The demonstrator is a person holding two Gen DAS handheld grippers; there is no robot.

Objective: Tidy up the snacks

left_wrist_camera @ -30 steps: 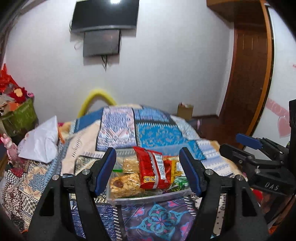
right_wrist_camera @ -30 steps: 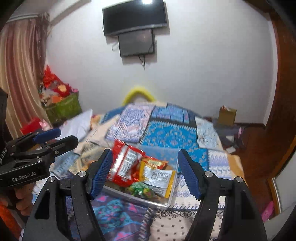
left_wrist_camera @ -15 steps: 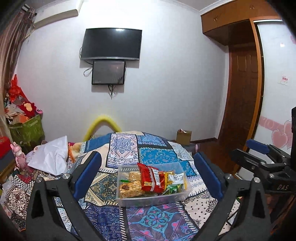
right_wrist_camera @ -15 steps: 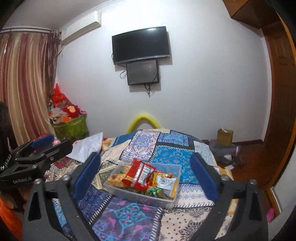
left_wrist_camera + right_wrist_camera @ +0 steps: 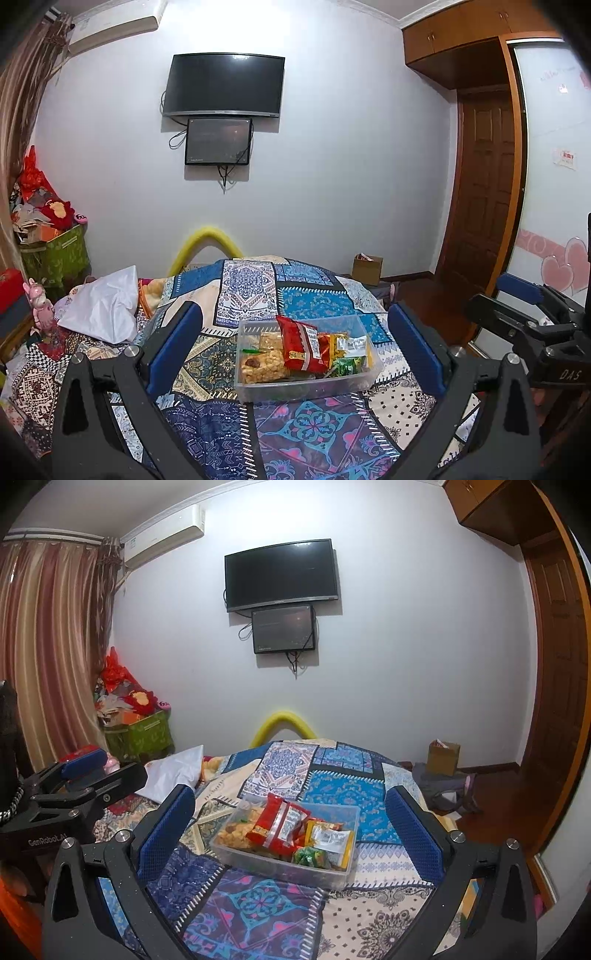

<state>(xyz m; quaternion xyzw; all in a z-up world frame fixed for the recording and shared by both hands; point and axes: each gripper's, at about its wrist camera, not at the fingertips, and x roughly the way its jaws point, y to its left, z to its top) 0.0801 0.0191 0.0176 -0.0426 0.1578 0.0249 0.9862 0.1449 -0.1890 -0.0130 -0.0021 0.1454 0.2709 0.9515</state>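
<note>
A clear plastic bin (image 5: 354, 384) (image 5: 258, 860) sits on a patchwork quilt and holds several snack packs: a red packet (image 5: 301, 349) (image 5: 279, 825), a rice-crisp bar (image 5: 260, 367), a yellow packet (image 5: 328, 840) and green candy (image 5: 310, 856). My left gripper (image 5: 295, 350) is open and empty, held back from the bin. My right gripper (image 5: 290, 829) is open and empty, also back from the bin. Each gripper shows in the other's view: the right (image 5: 532, 325), the left (image 5: 85, 779).
The quilt (image 5: 317, 432) covers a bed. A white pillow (image 5: 103, 306) lies at the left, with a green basket of clutter (image 5: 55, 254) behind. A TV (image 5: 225, 86) hangs on the far wall. A cardboard box (image 5: 367, 267) stands on the floor by the wooden door (image 5: 484, 192).
Both grippers have pulled back and up from the bin, so it looks smaller and farther. Both jaws have opened wider. The snacks have not moved.
</note>
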